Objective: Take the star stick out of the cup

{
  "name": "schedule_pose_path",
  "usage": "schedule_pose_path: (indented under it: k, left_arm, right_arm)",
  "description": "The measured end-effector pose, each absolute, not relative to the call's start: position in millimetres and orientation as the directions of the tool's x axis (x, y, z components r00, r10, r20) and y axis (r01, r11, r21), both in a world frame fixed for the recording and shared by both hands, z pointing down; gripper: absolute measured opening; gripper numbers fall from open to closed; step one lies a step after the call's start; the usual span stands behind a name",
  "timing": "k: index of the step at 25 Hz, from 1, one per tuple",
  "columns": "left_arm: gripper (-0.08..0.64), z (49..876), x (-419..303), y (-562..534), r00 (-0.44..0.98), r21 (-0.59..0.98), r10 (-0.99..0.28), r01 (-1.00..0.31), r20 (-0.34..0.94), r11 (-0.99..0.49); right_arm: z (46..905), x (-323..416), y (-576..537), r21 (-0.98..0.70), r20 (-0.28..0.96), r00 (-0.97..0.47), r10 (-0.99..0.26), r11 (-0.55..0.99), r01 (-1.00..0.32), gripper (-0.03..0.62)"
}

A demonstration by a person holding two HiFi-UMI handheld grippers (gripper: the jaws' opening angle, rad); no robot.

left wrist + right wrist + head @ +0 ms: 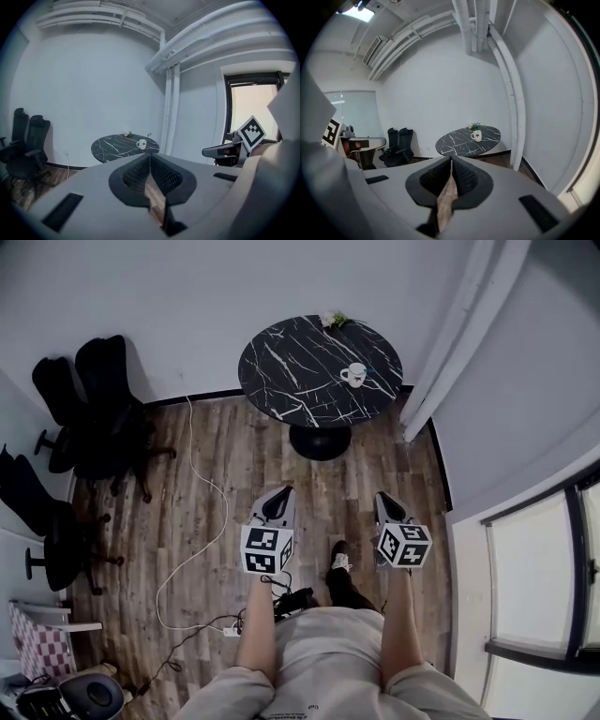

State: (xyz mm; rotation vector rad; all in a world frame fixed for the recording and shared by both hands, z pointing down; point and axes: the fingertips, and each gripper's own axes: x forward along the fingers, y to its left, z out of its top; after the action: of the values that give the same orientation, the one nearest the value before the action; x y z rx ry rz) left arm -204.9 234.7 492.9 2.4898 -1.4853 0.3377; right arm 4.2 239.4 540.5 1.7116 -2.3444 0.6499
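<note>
A white cup (pixel 354 374) stands on the right part of a round black marble table (pixel 300 381) far ahead of me. In the left gripper view the cup (pixel 141 144) has a thin star stick (pixel 148 136) leaning out of it. The right gripper view shows the cup (pixel 476 136) with a red star printed on it. My left gripper (pixel 277 497) and right gripper (pixel 386 499) hang side by side over the wooden floor, well short of the table. Both are shut with nothing between the jaws (pixel 150 155) (pixel 451 160).
A small plant (pixel 334 320) sits at the table's far edge. Black office chairs (pixel 103 409) stand at the left wall. A white cable (pixel 202 512) runs across the floor. White pipes (pixel 450 343) rise right of the table, and a window (pixel 534 577) is at the right.
</note>
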Motion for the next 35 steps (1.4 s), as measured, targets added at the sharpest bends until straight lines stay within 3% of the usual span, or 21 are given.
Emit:
schedule_pose_path:
  k: [22,35]
  left_arm:
    - [0.023,490.5,-125.5,59.6,0.474,0.022,-0.812,-0.867,0.340,-0.497]
    - [0.023,505.5,-89.6,10.7,0.454,0.013,-0.818,-0.877,0.355,-0.481]
  right_arm:
    - [518.7,54.2,51.3,-0.234,0.315,-0.402,-0.860,0.340,-0.911,0.038]
    - [529.6,81.0,-2.3,-0.211,0.321,-0.447,-0.835,0.397,-0.893,0.038]
